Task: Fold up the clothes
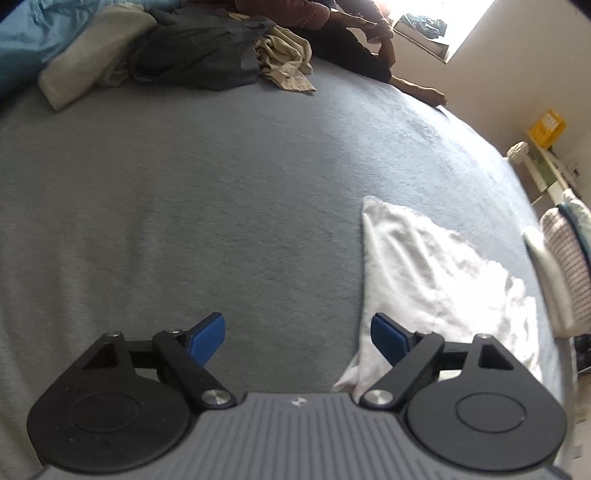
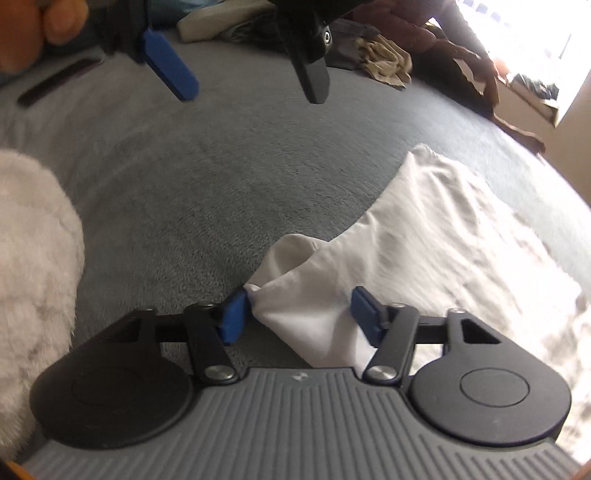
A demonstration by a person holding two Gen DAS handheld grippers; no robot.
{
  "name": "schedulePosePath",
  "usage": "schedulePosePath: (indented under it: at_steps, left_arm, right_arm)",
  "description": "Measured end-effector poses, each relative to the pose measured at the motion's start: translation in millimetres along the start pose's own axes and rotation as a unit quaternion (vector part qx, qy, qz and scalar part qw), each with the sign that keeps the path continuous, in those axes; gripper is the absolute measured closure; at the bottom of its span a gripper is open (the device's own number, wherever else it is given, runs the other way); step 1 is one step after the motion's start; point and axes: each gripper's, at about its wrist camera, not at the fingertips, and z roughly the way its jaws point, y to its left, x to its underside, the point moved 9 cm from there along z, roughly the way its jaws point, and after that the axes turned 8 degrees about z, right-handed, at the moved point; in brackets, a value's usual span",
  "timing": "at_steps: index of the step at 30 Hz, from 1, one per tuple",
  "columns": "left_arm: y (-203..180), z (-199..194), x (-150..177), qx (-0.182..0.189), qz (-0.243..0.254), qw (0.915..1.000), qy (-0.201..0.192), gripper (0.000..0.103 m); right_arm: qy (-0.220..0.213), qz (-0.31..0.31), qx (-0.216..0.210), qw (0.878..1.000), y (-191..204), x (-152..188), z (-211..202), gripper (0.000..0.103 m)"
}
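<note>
A white cloth (image 1: 436,273) lies spread on the grey-blue bed cover, at the right in both views (image 2: 443,236). My left gripper (image 1: 297,334) is open and empty above the bed, its right finger over the cloth's left edge. It also shows from the right wrist view (image 2: 251,85), hanging above the bed at the top. My right gripper (image 2: 299,314) is open, with a bunched corner of the white cloth lying between its blue pads (image 2: 233,315).
A pile of unfolded clothes (image 1: 207,55), dark grey and beige, lies at the far side of the bed with a pale pillow (image 1: 92,55). A person sits at the far edge (image 1: 351,33). Folded clothes (image 1: 565,266) are stacked at the right. A fluffy white item (image 2: 33,266) is at the left.
</note>
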Motion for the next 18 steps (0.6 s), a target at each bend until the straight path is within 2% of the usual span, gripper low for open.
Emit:
schedulePosePath:
  at_steps: [3,5,11,15,18]
  left_arm:
    - [-8.9,19.0,-8.7,0.042,-0.008,0.9990,0.014,0.018]
    - [-15.1,31.6,-14.7,0.070,-0.012,0.9972,0.024,0.020]
    - [-46.7,83.7,-33.4,0.123,0.027,0.9896,0.069,0.025]
    - [-58.5,115.5,-41.4,0.130,0.029,0.9856,0.105,0.025]
    - [-64.9,128.9,-43.1,0.134,0.018,0.9845,0.111,0.025]
  right_arm:
    - [-0.004,0.029,0.002,1.000,-7.9,0.5,1.0,0.066]
    - [-0.006,0.042,0.018,0.999,-15.8,1.1,1.8,0.093]
    - [-0.021,0.101,0.028,0.994,-40.3,-2.1,-5.1,0.099]
    - [-0.037,0.138,0.024,0.989,-54.0,-8.2,-14.8,0.100]
    - [-0.048,0.157,0.023,0.986,-62.7,-12.4,-20.4,0.100]
